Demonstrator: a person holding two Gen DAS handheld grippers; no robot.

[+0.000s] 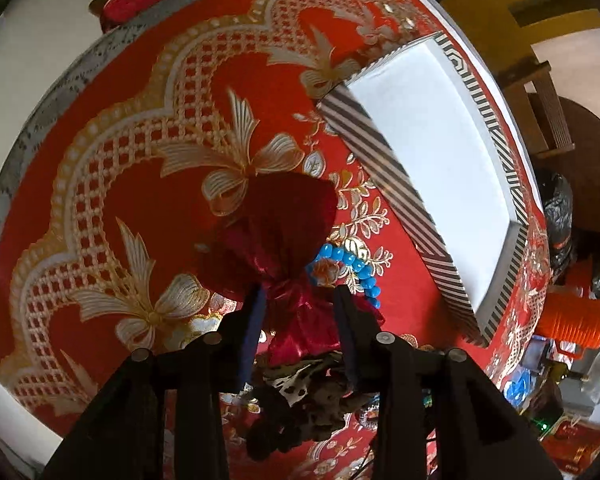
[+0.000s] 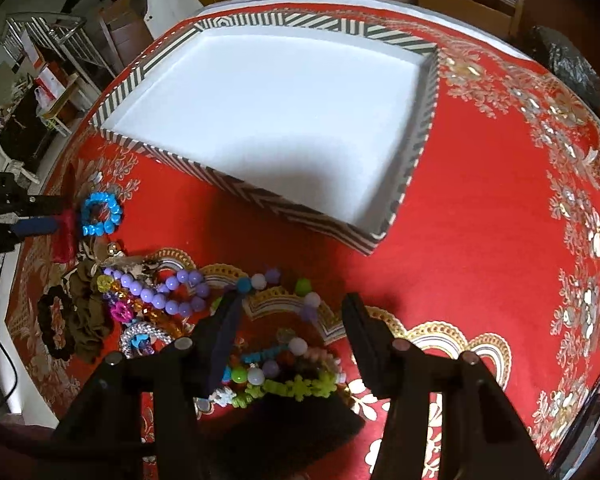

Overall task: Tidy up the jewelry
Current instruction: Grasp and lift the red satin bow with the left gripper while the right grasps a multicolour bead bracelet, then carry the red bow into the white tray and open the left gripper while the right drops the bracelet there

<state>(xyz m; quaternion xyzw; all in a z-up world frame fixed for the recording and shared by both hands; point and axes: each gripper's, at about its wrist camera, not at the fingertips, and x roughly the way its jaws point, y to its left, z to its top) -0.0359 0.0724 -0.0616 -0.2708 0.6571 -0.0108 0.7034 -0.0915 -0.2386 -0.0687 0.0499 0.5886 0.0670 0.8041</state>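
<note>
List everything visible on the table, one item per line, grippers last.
tray: one, striped walls, white inside, nothing in it, table centre.
blue bead bracelet: one, beside the left gripper's tips.
red satin scrunchie: one, between the left fingers.
purple bead bracelet: one, in the jewelry pile.
neon green bracelet: one, nearest the right gripper.
dark scrunchies: at least two, black and brown, pile's left edge.
tablecloth: one, red and gold.
left gripper: shut on the scrunchie.
right gripper: open, above the pile.

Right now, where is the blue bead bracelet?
The blue bead bracelet lies on the red tablecloth at the right wrist view's left edge, beside the left tongs, apart from the striped box.
</note>
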